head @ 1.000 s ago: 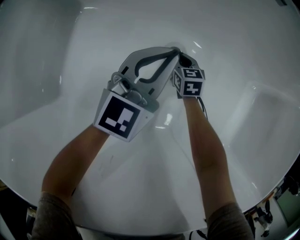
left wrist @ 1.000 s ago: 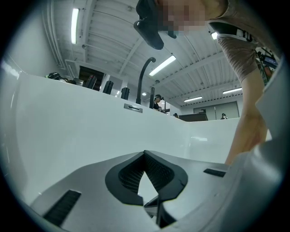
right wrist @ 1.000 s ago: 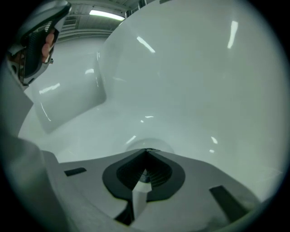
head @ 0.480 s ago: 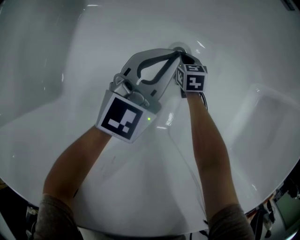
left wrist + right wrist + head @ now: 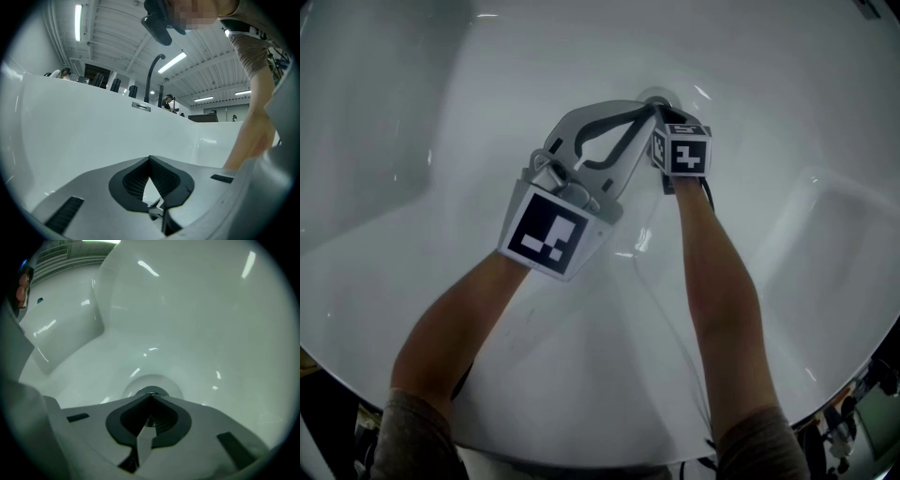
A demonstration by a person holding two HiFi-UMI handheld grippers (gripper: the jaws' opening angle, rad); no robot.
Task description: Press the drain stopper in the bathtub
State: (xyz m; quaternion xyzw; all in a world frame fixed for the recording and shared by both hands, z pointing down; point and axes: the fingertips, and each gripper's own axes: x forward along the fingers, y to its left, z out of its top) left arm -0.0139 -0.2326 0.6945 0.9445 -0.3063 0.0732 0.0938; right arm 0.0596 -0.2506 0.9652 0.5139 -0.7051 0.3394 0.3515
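The round metal drain stopper (image 5: 150,391) sits in a shallow dished recess on the white bathtub floor (image 5: 201,333). In the head view only its rim (image 5: 657,96) shows, above both grippers. My right gripper (image 5: 151,398) is shut, with its joined tips resting right at the stopper's near edge. My left gripper (image 5: 651,110) lies alongside it, reaching in from the left, also shut with nothing held. In the left gripper view the joined fingertips (image 5: 150,160) point at the tub's white side wall (image 5: 93,131).
The tub's curved walls rise on all sides. A moulded step (image 5: 839,234) sits in the tub at the right. A black faucet spout (image 5: 153,75) and a small overflow plate (image 5: 141,106) stand on the rim. The person's right forearm (image 5: 251,136) is close by.
Both grippers have edged slightly farther toward the drain, and the stopper's rim now shows above them. Both stay shut.
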